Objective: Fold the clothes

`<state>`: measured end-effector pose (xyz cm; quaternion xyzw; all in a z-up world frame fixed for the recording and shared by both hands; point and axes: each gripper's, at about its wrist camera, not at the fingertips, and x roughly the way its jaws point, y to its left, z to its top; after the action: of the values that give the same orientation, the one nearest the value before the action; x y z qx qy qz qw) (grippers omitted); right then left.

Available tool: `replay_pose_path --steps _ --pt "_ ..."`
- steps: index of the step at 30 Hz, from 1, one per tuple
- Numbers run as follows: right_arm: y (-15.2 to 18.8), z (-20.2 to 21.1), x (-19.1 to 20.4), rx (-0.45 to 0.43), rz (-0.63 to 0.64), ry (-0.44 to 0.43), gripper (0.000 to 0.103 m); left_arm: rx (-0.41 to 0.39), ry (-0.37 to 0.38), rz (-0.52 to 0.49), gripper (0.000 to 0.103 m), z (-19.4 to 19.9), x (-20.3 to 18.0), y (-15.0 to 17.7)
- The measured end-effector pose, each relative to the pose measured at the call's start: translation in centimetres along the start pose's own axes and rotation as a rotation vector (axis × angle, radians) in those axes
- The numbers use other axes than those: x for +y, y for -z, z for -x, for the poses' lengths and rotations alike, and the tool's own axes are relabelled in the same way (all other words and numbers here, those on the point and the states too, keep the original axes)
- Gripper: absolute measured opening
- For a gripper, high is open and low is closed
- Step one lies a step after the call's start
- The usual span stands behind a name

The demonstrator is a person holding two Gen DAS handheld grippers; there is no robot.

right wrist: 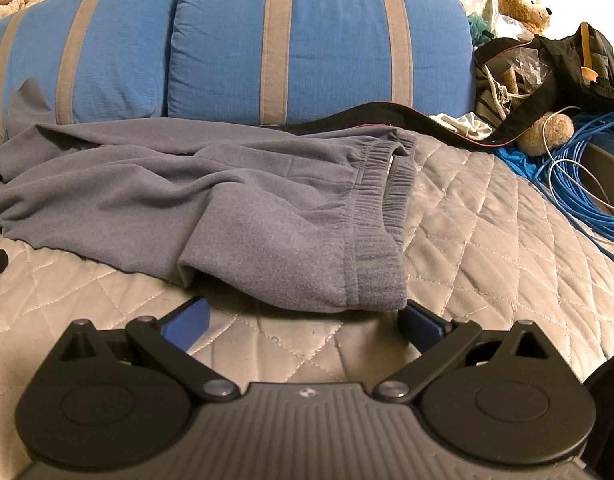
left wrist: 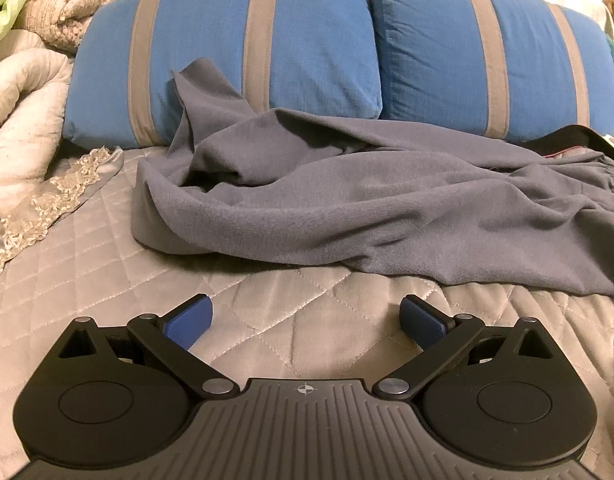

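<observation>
Both grippers sit nearest the lenses with jaws spread wide and nothing between them: the left gripper (left wrist: 306, 320) hangs over bare quilt (left wrist: 107, 280), the right gripper (right wrist: 305, 320) just short of the waistband (right wrist: 381, 196). Grey sweatpants (left wrist: 347, 208) lie crumpled at twelve o'clock against the blue pillows (left wrist: 227, 48), one leg riding up a pillow at eleven o'clock, the waist end at one o'clock in the right view, so I judge folding not yet begun: flattening, aligning the legs and every fold remain. No brand, label or writing is readable anywhere.
</observation>
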<state>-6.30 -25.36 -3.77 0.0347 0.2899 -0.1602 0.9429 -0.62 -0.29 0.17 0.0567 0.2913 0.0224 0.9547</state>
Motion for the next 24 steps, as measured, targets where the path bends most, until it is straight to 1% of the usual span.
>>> replay_pose_path --steps 7,10,12,16,18,21,24 --pt "-0.2 0.1 -0.1 0.002 0.015 0.001 0.103 0.007 -0.003 0.001 0.102 0.2 -0.3 0.3" --pt "-0.5 0.2 -0.2 0.035 0.012 -0.004 0.103 0.037 -0.007 -0.005 0.102 0.5 -0.3 0.0" --pt "-0.9 0.3 -0.4 0.073 0.006 -0.016 0.103 0.059 -0.009 -0.012 0.102 0.7 -0.3 -0.2" --pt "-1.1 0.5 -0.5 0.103 0.027 -0.041 0.103 0.121 -0.032 0.008 0.103 1.4 -0.5 -0.3" --pt "-1.1 0.6 -0.6 0.11 0.027 -0.054 0.103 0.169 -0.04 0.032 0.103 1.9 -0.5 -0.4" --pt "-1.0 1.0 -0.6 0.116 0.039 -0.074 0.103 0.245 -0.031 0.065 0.102 2.4 -0.2 -0.8" --pt "-1.1 1.5 -0.4 0.127 0.063 -0.084 0.103 0.287 -0.004 0.041 0.102 2.7 0.0 -1.1"
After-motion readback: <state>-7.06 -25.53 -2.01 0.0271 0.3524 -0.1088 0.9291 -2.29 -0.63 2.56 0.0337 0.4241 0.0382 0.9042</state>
